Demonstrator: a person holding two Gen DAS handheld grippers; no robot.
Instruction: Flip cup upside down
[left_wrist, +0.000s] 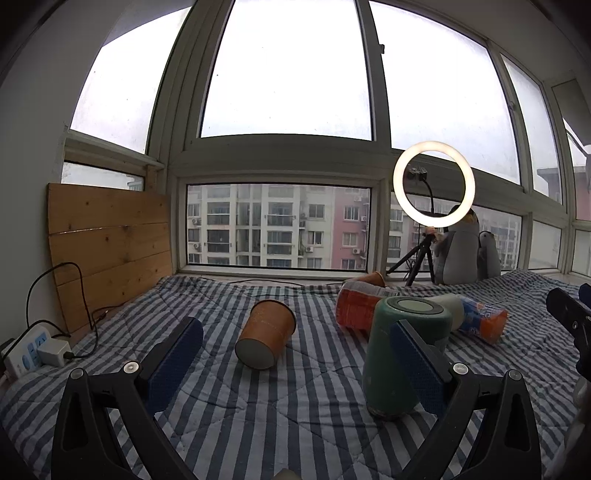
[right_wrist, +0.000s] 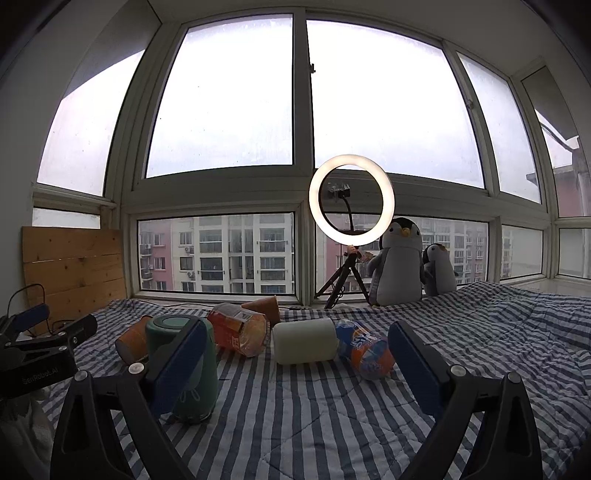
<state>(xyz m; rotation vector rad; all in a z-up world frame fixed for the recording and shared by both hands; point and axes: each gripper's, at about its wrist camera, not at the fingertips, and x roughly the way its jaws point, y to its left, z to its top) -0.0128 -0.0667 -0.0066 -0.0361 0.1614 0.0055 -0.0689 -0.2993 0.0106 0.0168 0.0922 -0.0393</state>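
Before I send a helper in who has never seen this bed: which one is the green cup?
Start at the glowing ring light by the window and come forward over the striped quilt to the cluster of containers. The green cup is the nearest, leftmost one, the only one standing; the white cup and the bottles lie sideways.

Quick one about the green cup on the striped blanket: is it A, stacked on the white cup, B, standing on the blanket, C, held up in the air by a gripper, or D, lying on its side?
B: the green cup stands on the striped blanket, its flat end up, with no fingers closed around it.
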